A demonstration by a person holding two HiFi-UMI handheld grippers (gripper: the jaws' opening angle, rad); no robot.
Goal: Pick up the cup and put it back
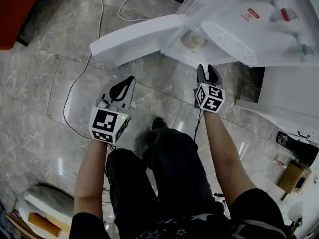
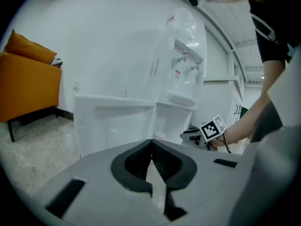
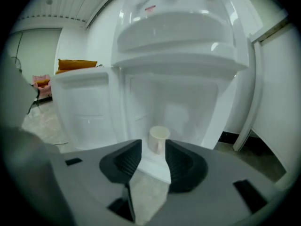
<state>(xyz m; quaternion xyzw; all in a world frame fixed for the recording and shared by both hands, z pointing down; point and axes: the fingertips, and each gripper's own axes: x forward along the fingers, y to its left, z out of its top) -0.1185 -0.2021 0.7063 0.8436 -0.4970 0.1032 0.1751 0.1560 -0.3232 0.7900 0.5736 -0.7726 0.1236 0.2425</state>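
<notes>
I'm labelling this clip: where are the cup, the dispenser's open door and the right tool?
cup (image 3: 159, 138): right gripper view, on its side wall.
door (image 1: 134, 40): head view, on the middle of the panel.
right tool (image 1: 207, 69): head view, midway between its two tips.

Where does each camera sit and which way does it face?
Head view: on the head, steeply down at floor; shows forearms, legs, left gripper, right gripper.
Left gripper view: on left gripper, toward water dispenser; own shut jaws show.
Right gripper view: on right gripper, toward cup; own open jaws show.
Shared: head and right gripper views both show the cup.
</notes>
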